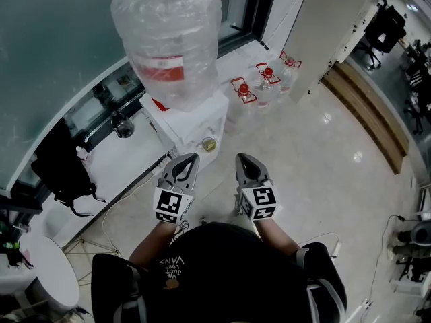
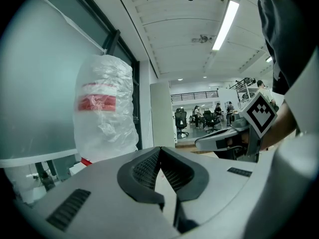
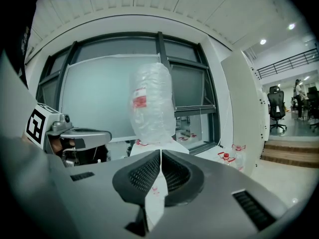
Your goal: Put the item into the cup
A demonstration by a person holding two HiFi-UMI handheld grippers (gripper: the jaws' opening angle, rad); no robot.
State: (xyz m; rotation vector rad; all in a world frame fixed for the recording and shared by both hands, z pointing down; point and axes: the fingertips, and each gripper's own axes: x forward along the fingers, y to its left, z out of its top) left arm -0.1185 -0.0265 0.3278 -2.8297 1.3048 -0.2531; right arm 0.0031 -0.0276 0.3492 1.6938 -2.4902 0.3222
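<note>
though closed, left gripper (image 1: 191, 157) beside right (image 1: 241, 157)

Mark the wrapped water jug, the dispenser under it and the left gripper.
wrapped water jug (image 1: 168, 39): head view, its side.
dispenser (image 1: 194, 128): head view, white top.
left gripper (image 1: 193, 157): head view, shut jaw tips.

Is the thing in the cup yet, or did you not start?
Not started, it seems. The left gripper and right gripper are both shut and empty, side by side facing the water dispenser. So nothing is done and nothing is in hand. I cannot pick out a cup or the item for sure; grabbing it and dropping it in are all left.
</note>
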